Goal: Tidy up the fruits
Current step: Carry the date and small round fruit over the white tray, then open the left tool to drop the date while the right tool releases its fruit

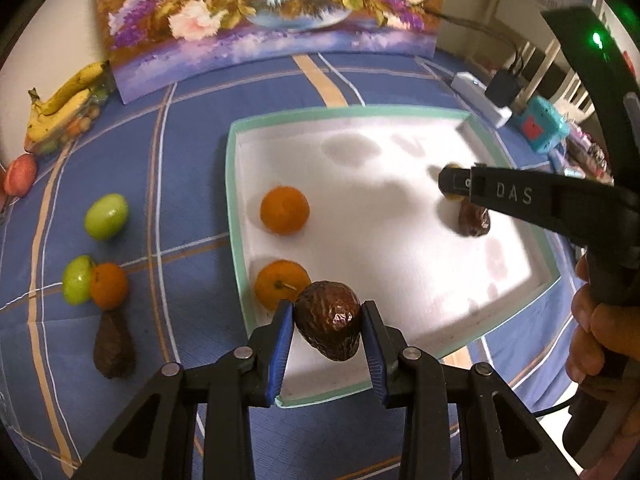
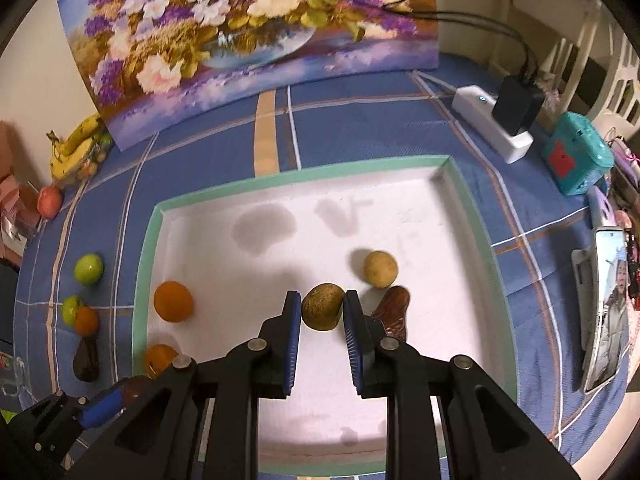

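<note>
My left gripper [image 1: 327, 312] is shut on a dark brown avocado [image 1: 328, 324], held over the near left corner of the white tray [image 1: 236, 216] with a green rim. Two oranges [image 1: 285, 210] [image 1: 280, 284] lie in the tray by its left wall. My right gripper [image 2: 322, 306] is shut on a yellow-brown round fruit [image 2: 322, 307] low over the tray [image 2: 144, 248]. A paler round fruit [image 2: 381, 269] and a second brown avocado [image 2: 394, 312] lie just right of it. In the left wrist view the right gripper [image 1: 456, 184] hides its fruit.
On the blue plaid cloth left of the tray lie two green fruits [image 1: 106, 216] [image 1: 78, 280], an orange [image 1: 108, 286], a brown avocado [image 1: 114, 344], a red fruit [image 1: 20, 174] and bananas [image 1: 64, 100]. A flower painting [image 2: 248, 40] stands behind. A power strip [image 2: 496, 124], a teal box [image 2: 576, 156] and a phone [image 2: 604, 312] are at the right.
</note>
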The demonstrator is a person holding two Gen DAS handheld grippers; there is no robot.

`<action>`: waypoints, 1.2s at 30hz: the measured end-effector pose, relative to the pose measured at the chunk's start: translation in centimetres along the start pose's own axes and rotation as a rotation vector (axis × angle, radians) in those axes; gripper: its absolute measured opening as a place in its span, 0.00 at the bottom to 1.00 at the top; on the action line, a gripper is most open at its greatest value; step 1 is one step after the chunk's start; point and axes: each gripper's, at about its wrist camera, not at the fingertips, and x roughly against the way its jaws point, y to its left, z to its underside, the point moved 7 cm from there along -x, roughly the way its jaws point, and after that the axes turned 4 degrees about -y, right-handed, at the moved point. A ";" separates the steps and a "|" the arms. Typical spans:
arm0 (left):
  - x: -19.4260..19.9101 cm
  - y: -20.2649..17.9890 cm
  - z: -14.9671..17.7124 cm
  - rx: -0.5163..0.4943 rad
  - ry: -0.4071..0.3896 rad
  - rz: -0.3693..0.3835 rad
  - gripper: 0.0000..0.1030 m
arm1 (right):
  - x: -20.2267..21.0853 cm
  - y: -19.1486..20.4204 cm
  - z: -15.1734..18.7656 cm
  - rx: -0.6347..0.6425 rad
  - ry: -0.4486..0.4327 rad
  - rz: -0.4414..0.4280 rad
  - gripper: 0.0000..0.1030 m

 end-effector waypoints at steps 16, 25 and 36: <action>-3.0 -0.4 1.6 -0.027 0.085 -0.035 0.35 | -3.1 0.3 1.9 -0.003 0.095 -0.019 0.22; -3.0 -0.7 1.7 -0.031 0.085 -0.024 0.35 | -3.2 0.4 1.7 -0.001 0.093 -0.015 0.22; -1.9 -0.9 1.2 -0.043 0.056 -0.011 0.45 | -1.4 0.6 1.1 0.006 0.048 -0.009 0.22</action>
